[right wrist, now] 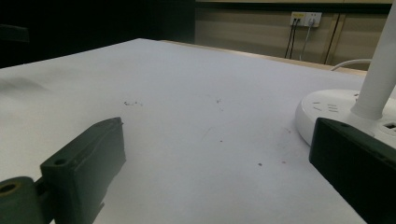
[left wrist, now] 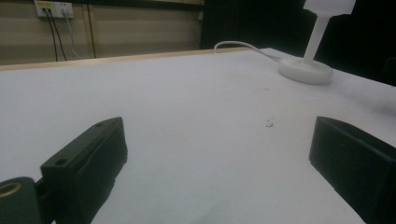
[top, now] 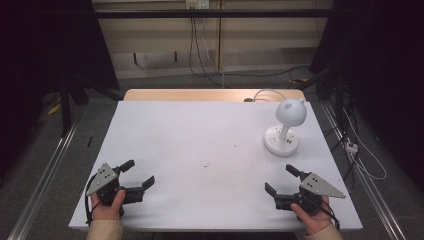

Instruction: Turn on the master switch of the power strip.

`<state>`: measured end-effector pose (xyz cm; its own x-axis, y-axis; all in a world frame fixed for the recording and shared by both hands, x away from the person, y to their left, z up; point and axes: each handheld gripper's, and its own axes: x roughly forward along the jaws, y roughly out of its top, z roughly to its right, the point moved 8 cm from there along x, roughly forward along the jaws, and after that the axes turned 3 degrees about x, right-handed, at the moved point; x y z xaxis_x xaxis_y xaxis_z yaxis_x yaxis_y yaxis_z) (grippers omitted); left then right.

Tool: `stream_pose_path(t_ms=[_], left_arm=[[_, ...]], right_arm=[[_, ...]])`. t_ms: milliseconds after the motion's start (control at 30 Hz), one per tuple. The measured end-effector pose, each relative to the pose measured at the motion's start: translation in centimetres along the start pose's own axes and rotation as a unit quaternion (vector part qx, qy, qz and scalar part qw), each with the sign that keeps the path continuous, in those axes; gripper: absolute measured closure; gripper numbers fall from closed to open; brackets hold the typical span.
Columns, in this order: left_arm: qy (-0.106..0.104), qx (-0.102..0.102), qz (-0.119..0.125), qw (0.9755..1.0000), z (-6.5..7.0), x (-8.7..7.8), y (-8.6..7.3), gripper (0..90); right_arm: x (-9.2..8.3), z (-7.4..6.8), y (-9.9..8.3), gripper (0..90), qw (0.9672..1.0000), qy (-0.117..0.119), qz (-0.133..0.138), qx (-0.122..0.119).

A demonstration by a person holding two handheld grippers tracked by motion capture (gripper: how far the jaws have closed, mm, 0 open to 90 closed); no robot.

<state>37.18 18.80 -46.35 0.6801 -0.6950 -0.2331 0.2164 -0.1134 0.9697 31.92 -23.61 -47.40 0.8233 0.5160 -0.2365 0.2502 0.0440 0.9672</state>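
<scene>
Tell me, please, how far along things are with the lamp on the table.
Nothing looks done: the white lamp stands upright at the table's far right, untouched. Nothing is in hand; the left tool and right tool rest open near the front edge. Everything remains.

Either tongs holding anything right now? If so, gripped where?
Nothing held. Left tongs and right tongs are both open over bare table; the lamp stands untouched.
</scene>
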Motion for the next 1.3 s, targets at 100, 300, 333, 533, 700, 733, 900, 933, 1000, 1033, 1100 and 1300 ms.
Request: stream_pose_path(t_ms=[100, 300, 333, 533, 700, 733, 900, 933, 1000, 1033, 1100, 1300], left_arm=[[-0.002, 0.003, 0.000, 1.0000, 0.1, 0.1, 0.0, 3.9], [-0.007, 0.008, -0.003, 0.9999, 0.2, 0.2, 0.0, 3.8], [-0.007, 0.002, 0.002, 1.0000, 0.4, 0.3, 0.1, 3.8], [-0.008, 0.001, 0.008, 0.9999, 0.4, 0.2, 0.3, 3.8], [-0.008, 0.003, 0.010, 0.9999, 0.3, 0.0, 0.4, 3.8], [-0.009, 0.001, 0.012, 0.9999, 0.4, 0.0, 0.4, 3.8], [-0.010, 0.001, 0.013, 0.9999, 0.5, 0.0, 0.4, 3.8], [-0.010, 0.004, 0.013, 0.9999, 0.5, -0.1, 0.4, 3.8], [-0.010, 0.003, 0.014, 0.9998, 0.5, -0.1, 0.4, 3.8], [-0.011, 0.004, 0.013, 0.9998, 0.5, -0.2, 0.4, 3.8], [-0.010, 0.007, 0.014, 0.9998, 0.5, -0.2, 0.4, 3.9], [-0.011, 0.006, 0.017, 0.9998, 0.6, -0.3, 0.5, 3.9]], right_arm=[[0.0, 0.1, 0.0, 3.7, 1.0000, -0.002, -0.001, 0.001], [0.0, 0.8, 0.3, 4.7, 0.9999, -0.012, -0.003, -0.001], [0.0, 0.8, 0.3, 4.7, 0.9999, -0.012, -0.003, -0.001], [0.3, 2.3, 0.8, 7.4, 0.9994, -0.032, -0.007, 0.007], [0.6, 3.2, 1.0, 7.7, 0.9989, -0.044, -0.014, -0.002], [0.7, 3.6, 1.2, 7.9, 0.9988, -0.046, -0.015, 0.001], [0.8, 4.4, 1.5, 7.7, 0.9985, -0.050, -0.021, 0.003], [0.8, 4.6, 1.5, 7.5, 0.9984, -0.052, -0.022, 0.002], [0.8, 4.9, 1.5, 7.5, 0.9983, -0.053, -0.025, 0.001], [0.8, 4.9, 1.5, 7.5, 0.9983, -0.053, -0.025, 0.001], [0.8, 5.4, 1.7, 7.6, 0.9979, -0.059, -0.026, 0.000], [1.1, 6.6, 1.9, 11.4, 0.9968, -0.073, -0.032, 0.005]])
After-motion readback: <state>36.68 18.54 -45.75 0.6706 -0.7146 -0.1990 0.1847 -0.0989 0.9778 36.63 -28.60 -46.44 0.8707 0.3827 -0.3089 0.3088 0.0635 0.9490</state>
